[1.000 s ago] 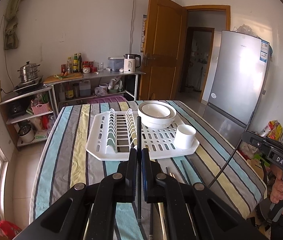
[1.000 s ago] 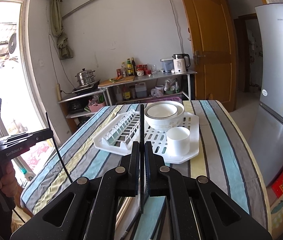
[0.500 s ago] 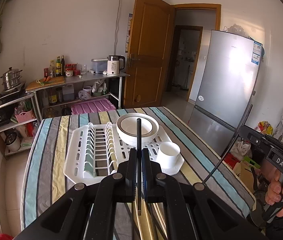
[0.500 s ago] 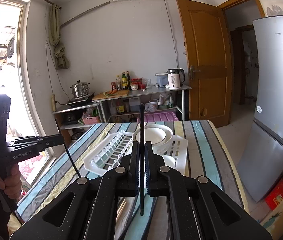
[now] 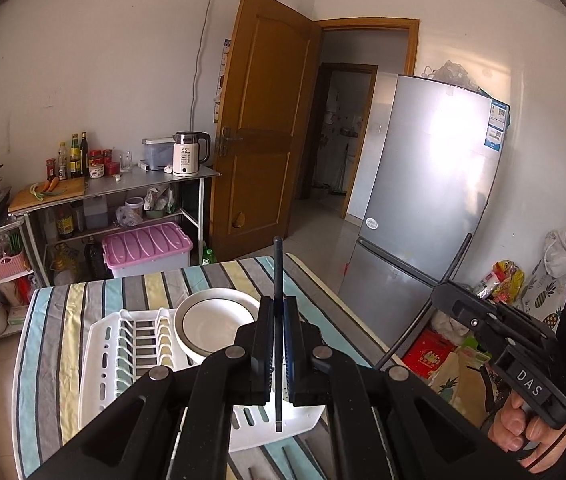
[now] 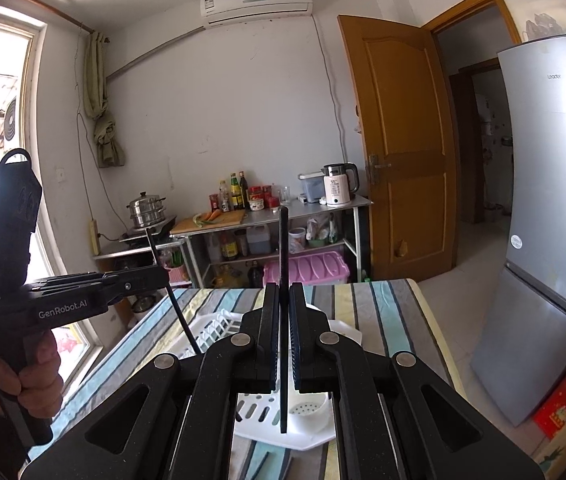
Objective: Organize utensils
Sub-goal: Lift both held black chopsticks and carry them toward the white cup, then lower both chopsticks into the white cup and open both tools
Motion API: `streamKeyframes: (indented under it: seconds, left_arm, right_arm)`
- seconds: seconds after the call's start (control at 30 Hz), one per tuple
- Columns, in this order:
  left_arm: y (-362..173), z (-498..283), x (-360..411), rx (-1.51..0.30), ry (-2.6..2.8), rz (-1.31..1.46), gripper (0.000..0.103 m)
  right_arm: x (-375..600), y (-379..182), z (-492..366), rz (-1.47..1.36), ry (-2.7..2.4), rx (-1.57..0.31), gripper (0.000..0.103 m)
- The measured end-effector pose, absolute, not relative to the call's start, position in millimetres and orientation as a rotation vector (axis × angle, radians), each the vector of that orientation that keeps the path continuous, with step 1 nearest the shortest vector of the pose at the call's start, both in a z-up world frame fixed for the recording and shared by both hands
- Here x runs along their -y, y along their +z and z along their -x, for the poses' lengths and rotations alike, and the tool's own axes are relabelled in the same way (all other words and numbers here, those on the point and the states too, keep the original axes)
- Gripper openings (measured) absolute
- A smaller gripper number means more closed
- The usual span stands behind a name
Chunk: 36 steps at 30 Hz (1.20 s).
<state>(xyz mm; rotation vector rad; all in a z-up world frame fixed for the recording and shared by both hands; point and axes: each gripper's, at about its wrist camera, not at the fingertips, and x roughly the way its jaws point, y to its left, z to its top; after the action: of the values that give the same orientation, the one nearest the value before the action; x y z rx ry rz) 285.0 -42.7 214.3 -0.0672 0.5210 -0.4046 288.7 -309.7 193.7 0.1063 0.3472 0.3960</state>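
Left wrist view: left gripper (image 5: 278, 334) clenched on a black chopstick (image 5: 277, 264), held upright between the pads, tip up, lower end poking out below. Beneath it, white dish rack (image 5: 111, 360) sits mid-table on the striped tablecloth (image 5: 47, 344), w/ a white bowl (image 5: 217, 320) at the rack's far right corner. At the right, a hand (image 5: 523, 428) holds the right gripper (image 5: 449, 286), gripping a second chopstick (image 5: 453, 264), slanted. Right wrist view: right gripper (image 6: 281, 322) clenched on its chopstick (image 6: 283, 248), upright. Rack (image 6: 211, 330) below, a white perforated cup (image 6: 309, 408) at its near edge. More dark chopsticks (image 6: 263, 464) lie on the cloth by the table's near edge. Left gripper (image 6: 161, 274) at left, stick (image 6: 173, 296) slanted.
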Motion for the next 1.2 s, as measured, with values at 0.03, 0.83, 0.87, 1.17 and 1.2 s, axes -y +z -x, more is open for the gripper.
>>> streamKeyframes:
  seconds: [0.03, 0.83, 0.87, 1.17, 1.2]
  left_arm:
    - [215, -292, 46, -0.521, -0.409, 0.070, 0.004]
    - [123, -392, 71, -0.674, -0.444, 0.175, 0.004]
    - [120, -393, 70, -0.679, -0.440, 0.180, 0.004]
    - [111, -391, 54, -0.691, -0.390, 0.180, 0.005]
    - [110, -389, 51, -0.692, -0.382, 0.178, 0.005]
  right_arm:
    - [310, 194, -294, -0.109, 0.395, -0.345, 0.005]
    - [308, 130, -366, -0.150, 0.386, -0.499, 0.005]
    - [310, 129, -367, -0.153, 0.386, -0.503, 0.005]
    - [318, 120, -368, -0.154, 0.336, -0.534, 0.005]
    - [320, 120, -367, -0.155, 0.328, -0.535, 0.005]
